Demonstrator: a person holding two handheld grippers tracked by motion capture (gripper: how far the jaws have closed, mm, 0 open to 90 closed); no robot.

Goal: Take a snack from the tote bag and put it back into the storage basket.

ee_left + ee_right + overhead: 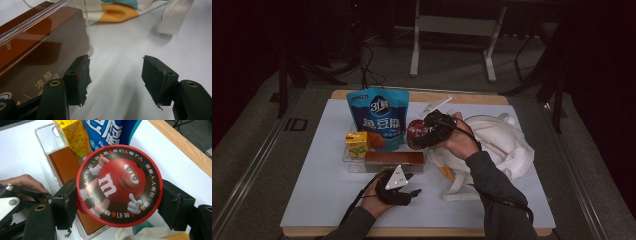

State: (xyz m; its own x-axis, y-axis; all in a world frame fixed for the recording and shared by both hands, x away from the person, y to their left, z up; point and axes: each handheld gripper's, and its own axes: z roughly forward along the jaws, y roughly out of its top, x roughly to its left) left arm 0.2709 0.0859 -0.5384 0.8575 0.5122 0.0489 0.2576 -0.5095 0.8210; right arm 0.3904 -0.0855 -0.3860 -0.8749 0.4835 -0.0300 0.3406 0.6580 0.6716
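Right gripper (421, 134) is clamped on a round red candy tub (415, 132), one jaw on each side of its body; the tub is held above the clear tray (348, 159), just beside the blue snack pouch (379, 119) near the middle of the bench (312, 200). The high view gives the tub as a small red disc only; the right gripper view shows its lid (119, 185) face-on, printed with a red cartoon character and a ring of lettering, and both pads pressed against the tub's sides.

Left gripper (409, 192) rests low by the bench's near edge, in front of the tray; its jaws stand well apart with nothing between them. The left gripper view shows the left-hand pad just beside the tray's corner, whether touching cannot be told; it also shows worn, ragged padding on both jaws.

In the tray lie a brown carton (37, 50) and, upright, a yellow drink box (357, 144); the pouch stands behind them. A white cloth bag (502, 145) lies toward the right edge; the left gripper view reveals its orange and teal print (120, 10) and a strap (175, 17) on the bare surface.
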